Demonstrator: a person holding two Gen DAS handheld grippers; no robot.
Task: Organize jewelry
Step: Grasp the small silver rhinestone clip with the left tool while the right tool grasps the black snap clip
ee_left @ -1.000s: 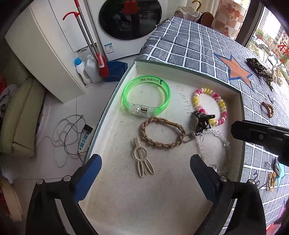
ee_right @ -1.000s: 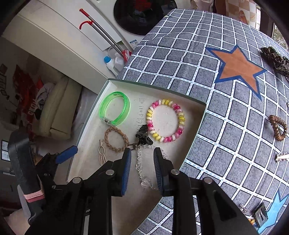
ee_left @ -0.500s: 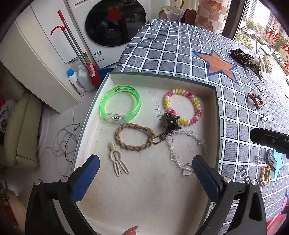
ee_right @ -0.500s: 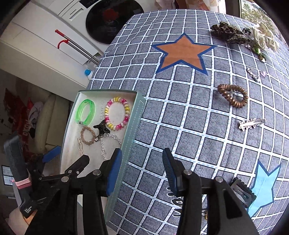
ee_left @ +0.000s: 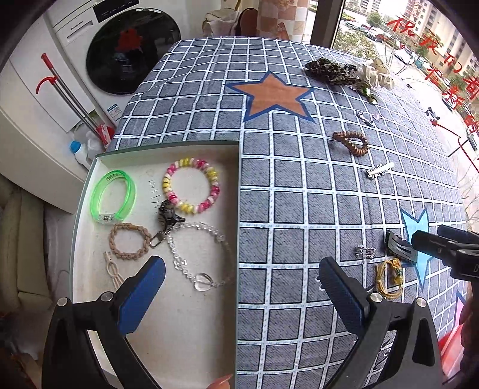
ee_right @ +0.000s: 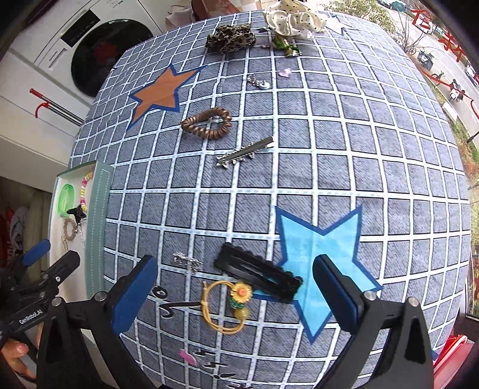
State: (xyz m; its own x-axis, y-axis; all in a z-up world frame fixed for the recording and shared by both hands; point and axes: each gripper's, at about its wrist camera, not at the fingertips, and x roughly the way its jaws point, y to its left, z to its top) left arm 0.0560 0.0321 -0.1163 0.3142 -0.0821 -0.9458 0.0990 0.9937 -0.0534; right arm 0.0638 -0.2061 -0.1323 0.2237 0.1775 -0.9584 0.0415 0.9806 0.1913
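A shallow white tray (ee_left: 167, 329) at the table's left edge holds a green bangle (ee_left: 112, 196), a pink-yellow bead bracelet (ee_left: 191, 185), a braided brown band (ee_left: 129, 241), a black clip (ee_left: 167, 211) and a clear crystal bracelet (ee_left: 197, 254). My left gripper (ee_left: 239, 290) is open and empty over the tray's right wall. My right gripper (ee_right: 236, 294) is open and empty above a black hair clip (ee_right: 257, 273) and a yellow cord with a flower charm (ee_right: 227, 302); it also shows in the left wrist view (ee_left: 431, 242).
On the checked cloth lie a brown spiral tie (ee_right: 208, 122), a silver barrette (ee_right: 244, 152), a small silver piece (ee_right: 187, 260), a leopard scrunchie (ee_right: 232, 37) and a white scrunchie (ee_right: 295, 18). A washing machine (ee_left: 131, 57) stands beyond the table's far left.
My right gripper has swung right, away from the tray, and opened wide over the black clip and yellow cord. My left gripper has pulled back and right, across the tray's right wall.
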